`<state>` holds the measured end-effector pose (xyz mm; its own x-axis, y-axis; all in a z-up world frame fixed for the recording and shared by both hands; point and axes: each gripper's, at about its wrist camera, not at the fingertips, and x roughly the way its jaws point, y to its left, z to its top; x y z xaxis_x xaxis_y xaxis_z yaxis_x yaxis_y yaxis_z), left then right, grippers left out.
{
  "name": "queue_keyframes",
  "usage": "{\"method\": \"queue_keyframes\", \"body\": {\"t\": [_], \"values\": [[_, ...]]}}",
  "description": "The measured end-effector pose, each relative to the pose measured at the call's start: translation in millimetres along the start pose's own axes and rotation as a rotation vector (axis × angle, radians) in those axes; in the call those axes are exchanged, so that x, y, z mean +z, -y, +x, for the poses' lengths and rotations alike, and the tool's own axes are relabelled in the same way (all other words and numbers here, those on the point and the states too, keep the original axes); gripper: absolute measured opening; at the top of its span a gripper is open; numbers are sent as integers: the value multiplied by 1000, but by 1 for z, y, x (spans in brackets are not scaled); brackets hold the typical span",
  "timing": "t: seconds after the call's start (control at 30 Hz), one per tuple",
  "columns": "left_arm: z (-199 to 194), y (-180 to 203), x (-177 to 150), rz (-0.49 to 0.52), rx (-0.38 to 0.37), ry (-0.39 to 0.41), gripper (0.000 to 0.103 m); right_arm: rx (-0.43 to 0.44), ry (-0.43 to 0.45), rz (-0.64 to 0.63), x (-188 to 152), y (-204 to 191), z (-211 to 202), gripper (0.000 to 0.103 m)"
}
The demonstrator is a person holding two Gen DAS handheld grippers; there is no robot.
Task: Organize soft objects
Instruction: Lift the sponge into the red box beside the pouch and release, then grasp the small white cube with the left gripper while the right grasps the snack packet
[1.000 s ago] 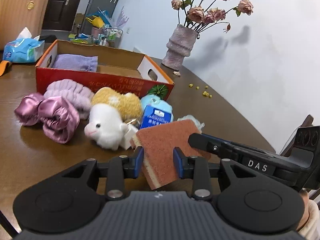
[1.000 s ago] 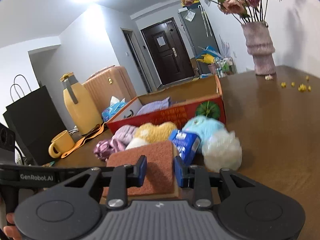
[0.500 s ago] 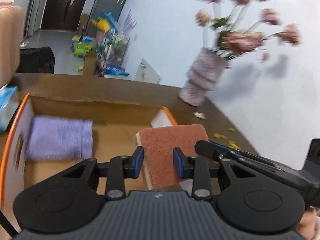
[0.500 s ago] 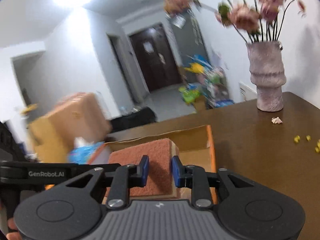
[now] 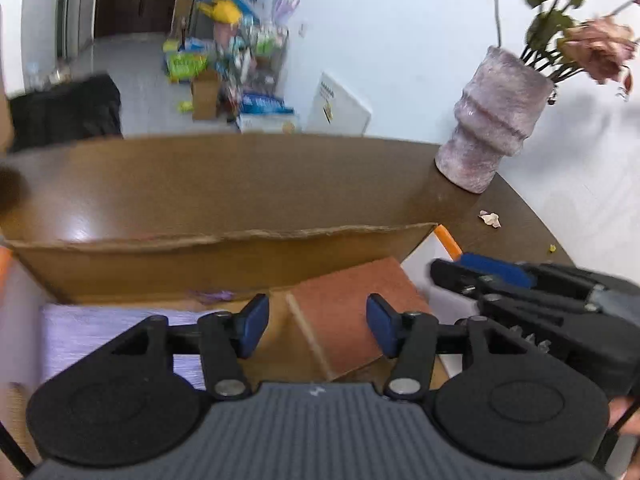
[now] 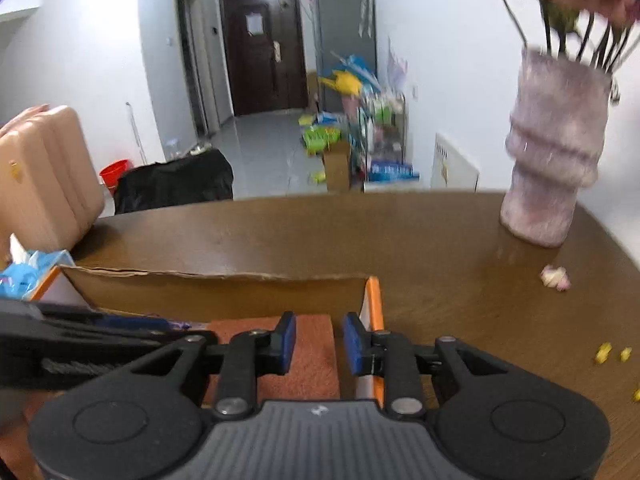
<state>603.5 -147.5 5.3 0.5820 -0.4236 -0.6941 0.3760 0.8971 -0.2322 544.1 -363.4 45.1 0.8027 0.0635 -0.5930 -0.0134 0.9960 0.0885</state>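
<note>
A rust-red scouring sponge (image 5: 348, 312) with a yellow underside lies in the right end of the cardboard box (image 5: 224, 256), beside a folded lilac cloth (image 5: 100, 336). My left gripper (image 5: 316, 326) is open above the sponge, its blue pads well apart from it. My right gripper (image 6: 318, 342) hangs over the same sponge (image 6: 312, 364) at the box's orange right wall (image 6: 374, 312), jaws open with a gap between pads and sponge. The right gripper's body also shows in the left wrist view (image 5: 532, 300).
A pinkish vase (image 6: 552, 160) with dried flowers stands on the brown table (image 6: 440, 240) at the far right, with petals and yellow crumbs near it. A blue tissue pack (image 6: 28, 268) lies left of the box. A pink suitcase (image 6: 40, 176) stands beyond.
Both grippers carried the sponge from the table's pile into the box and lowered it. Both have opened and let it go; it now rests inside the box.
</note>
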Motion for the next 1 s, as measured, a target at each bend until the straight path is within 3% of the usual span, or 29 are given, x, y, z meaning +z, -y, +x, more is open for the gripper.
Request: {"method": "queue_keyframes", "body": {"t": [0.1, 0.2, 0.3, 0.5, 0.7, 0.83, 1.0], "values": [[-46, 2, -9, 36, 56, 69, 59, 26, 56, -20, -6, 0, -39, 38], [-106, 5, -34, 75, 116, 172, 75, 62, 114, -37, -19, 4, -92, 46], [-155, 12, -66, 127, 207, 241, 76, 118, 181, -59, -52, 1, -148, 55], [-210, 28, -136, 162, 255, 307, 80, 135, 286, -157, -133, -21, -229, 61], [-237, 51, -190, 191, 279, 343, 83, 88, 352, -174, -184, -31, -268, 62], [-257, 53, -208, 169, 252, 370, 86, 97, 311, -119, -199, -25, -277, 62], [-260, 51, -222, 113, 269, 361, 87, 117, 291, -72, -213, -14, -274, 62]]}}
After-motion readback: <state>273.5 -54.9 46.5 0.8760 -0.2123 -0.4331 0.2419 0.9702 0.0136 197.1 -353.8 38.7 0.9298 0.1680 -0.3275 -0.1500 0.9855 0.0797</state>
